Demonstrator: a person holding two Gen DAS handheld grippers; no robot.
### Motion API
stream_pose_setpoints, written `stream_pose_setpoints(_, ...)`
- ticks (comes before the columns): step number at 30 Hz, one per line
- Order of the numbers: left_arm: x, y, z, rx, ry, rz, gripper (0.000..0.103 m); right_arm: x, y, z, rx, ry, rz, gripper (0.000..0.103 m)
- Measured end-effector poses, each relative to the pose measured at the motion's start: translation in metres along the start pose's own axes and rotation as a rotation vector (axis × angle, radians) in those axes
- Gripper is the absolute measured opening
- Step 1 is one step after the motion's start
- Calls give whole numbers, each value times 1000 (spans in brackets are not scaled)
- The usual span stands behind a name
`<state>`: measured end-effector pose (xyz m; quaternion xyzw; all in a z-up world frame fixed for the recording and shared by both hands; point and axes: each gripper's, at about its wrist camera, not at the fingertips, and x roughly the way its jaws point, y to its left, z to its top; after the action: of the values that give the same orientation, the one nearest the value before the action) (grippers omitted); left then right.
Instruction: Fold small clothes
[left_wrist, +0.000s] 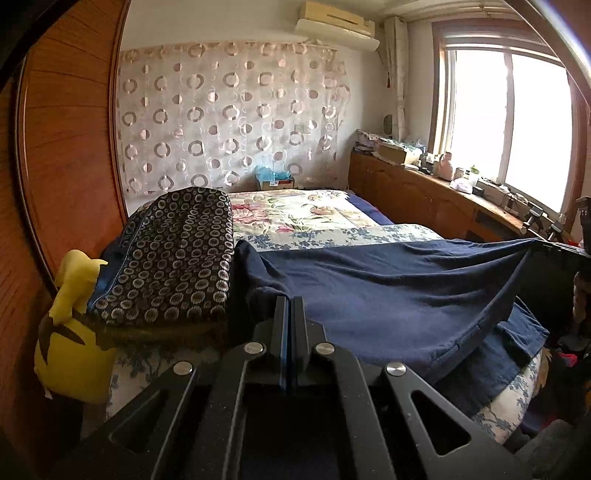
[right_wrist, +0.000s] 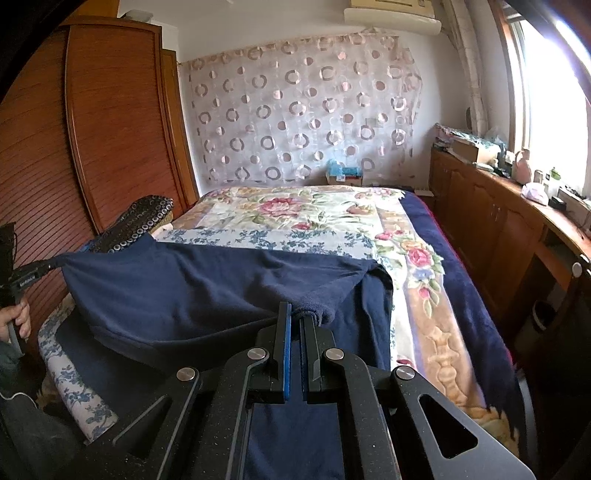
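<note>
A navy blue T-shirt (left_wrist: 388, 291) is stretched above the bed between my two grippers. My left gripper (left_wrist: 289, 301) is shut on one edge of the cloth, which bunches at its fingertips. In the right wrist view the same shirt (right_wrist: 192, 288) spans leftward, and my right gripper (right_wrist: 295, 312) is shut on a bunched corner of it. The left gripper (right_wrist: 55, 264) shows at the far left of that view, pinching the shirt's other end, with a hand (right_wrist: 16, 319) on its handle. The right gripper (left_wrist: 535, 242) appears at the right edge of the left wrist view.
The bed (right_wrist: 295, 214) carries a floral quilt and a blue-flowered cover. A folded dark blanket with ring pattern (left_wrist: 173, 258) and a yellow plush toy (left_wrist: 74, 332) lie at its left side. A wooden wardrobe (right_wrist: 110, 122) stands left, a cluttered wooden cabinet (right_wrist: 498, 206) under the window right.
</note>
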<state>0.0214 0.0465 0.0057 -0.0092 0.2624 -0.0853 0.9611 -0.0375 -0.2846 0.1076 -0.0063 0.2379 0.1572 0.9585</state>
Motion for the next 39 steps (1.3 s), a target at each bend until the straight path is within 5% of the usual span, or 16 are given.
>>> stream_pose_setpoints(10, -21, 7, -22, -8, 16, 31, 1, -20, 7, -9, -31, 49, -14, 3)
stream_pose_setpoints(20, -3, 13, -65, -30, 168, 58, 2, 13, 5, -36, -33, 210, -17, 4)
stream_pose_setpoints(23, -4, 15, -68, -39, 184, 47, 3, 17, 4, -25, -45, 214, -15, 21)
stream_pose_setpoints(26, -4, 17, -69, -42, 198, 47, 32, 14, 6, -14, -83, 207, -48, 46)
stream_pose_setpoints(27, -6, 18, -69, -41, 192, 42, 46, 10, 9, -12, -103, 198, -65, 47)
stream_pose_setpoints(30, -10, 20, -69, -50, 196, 27, 60, 2, 15, -10, -131, 175, -98, 50)
stream_pose_setpoints(39, -6, 25, -72, -57, 192, 87, 63, 19, 34, -16, -143, 149, -49, 62)
